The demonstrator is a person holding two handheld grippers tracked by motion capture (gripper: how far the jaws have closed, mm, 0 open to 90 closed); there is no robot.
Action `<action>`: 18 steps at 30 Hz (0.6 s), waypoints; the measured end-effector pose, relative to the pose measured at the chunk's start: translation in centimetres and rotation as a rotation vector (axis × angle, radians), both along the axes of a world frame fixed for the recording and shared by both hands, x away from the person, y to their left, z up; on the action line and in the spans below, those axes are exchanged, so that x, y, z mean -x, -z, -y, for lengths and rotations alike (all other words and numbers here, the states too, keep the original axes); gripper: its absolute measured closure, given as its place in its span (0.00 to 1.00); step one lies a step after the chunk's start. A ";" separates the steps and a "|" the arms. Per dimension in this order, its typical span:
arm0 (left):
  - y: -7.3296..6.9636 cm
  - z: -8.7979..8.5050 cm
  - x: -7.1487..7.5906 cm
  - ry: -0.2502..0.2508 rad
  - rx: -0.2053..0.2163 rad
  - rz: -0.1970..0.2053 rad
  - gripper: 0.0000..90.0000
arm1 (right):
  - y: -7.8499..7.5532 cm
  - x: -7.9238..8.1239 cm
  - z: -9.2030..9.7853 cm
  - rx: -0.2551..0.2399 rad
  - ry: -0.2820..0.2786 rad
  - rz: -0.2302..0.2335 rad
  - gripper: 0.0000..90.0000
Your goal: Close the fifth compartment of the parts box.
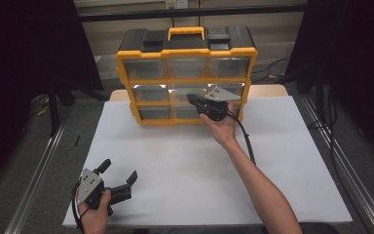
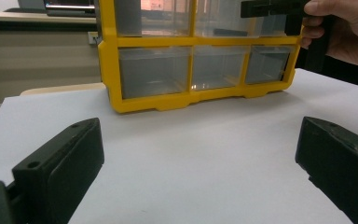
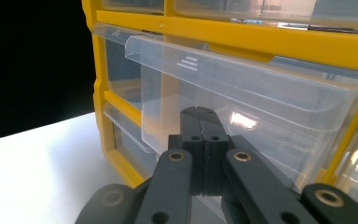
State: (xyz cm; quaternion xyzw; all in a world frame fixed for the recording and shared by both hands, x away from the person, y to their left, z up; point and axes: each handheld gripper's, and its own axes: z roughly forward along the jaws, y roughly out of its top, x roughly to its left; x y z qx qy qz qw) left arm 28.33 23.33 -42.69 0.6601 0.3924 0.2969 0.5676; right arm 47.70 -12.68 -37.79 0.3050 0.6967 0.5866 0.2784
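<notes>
A yellow and black organiser box (image 1: 126,83) with clear drawers stands upright at the far middle of the white table (image 1: 185,165). My right gripper (image 1: 191,99) is held level in front of its middle row, jaws shut together. In the right gripper view the shut right gripper (image 3: 199,112) has its tips against the front of a clear drawer (image 3: 261,102), just under its pull lip; that drawer stands a little out of the yellow frame (image 3: 279,42). My left gripper (image 1: 120,170) rests near the table's front left corner, open, nothing between its fingers (image 2: 60,163).
A black cable (image 1: 246,141) trails from the right gripper across the table beside the forearm. The organiser's bottom row of clear drawers (image 2: 154,70) faces the left gripper. Dark curtains and metal rails flank the table.
</notes>
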 end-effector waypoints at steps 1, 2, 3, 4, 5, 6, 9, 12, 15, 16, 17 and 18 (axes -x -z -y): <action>0.0 0.0 0.0 0.000 -0.001 -0.001 0.01 | 0.0 0.0 0.0 -0.001 0.001 0.002 1.00; 0.0 0.0 0.0 0.000 -0.001 0.000 0.01 | 0.0 -0.1 0.0 0.000 0.002 0.005 1.00; 0.0 0.0 0.0 0.000 0.000 0.000 0.01 | 0.0 -0.1 0.0 0.001 0.004 0.003 1.00; 0.0 0.0 0.0 -0.001 0.000 0.000 0.01 | 0.0 -0.1 0.0 -0.001 0.004 0.002 1.00; 0.0 0.0 0.0 0.000 -0.001 -0.001 0.01 | 0.0 -0.2 0.0 0.000 0.006 0.001 1.00; 0.0 0.0 0.0 -0.002 0.003 0.000 0.01 | 0.0 -0.2 0.0 0.002 0.004 -0.002 1.00; 0.0 0.0 0.0 0.000 -0.001 0.000 0.01 | 0.0 -0.3 -0.1 0.000 0.007 0.000 1.00; 0.0 0.0 0.0 0.001 -0.002 -0.001 0.01 | 0.0 -0.3 -0.1 0.001 0.012 0.002 1.00; 0.0 0.0 0.0 0.000 0.002 0.000 0.01 | 0.0 -0.5 -0.1 0.005 0.012 -0.002 1.00; 0.0 0.0 0.0 -0.001 0.002 0.000 0.01 | 0.0 -0.5 -0.1 0.004 0.014 -0.001 1.00; 0.0 0.0 0.0 -0.003 0.006 -0.001 0.01 | 0.0 -0.6 -0.1 0.003 0.014 0.000 1.00; 0.0 0.0 0.0 -0.003 0.006 -0.001 0.01 | 0.0 -0.6 -0.1 0.001 0.014 -0.001 1.00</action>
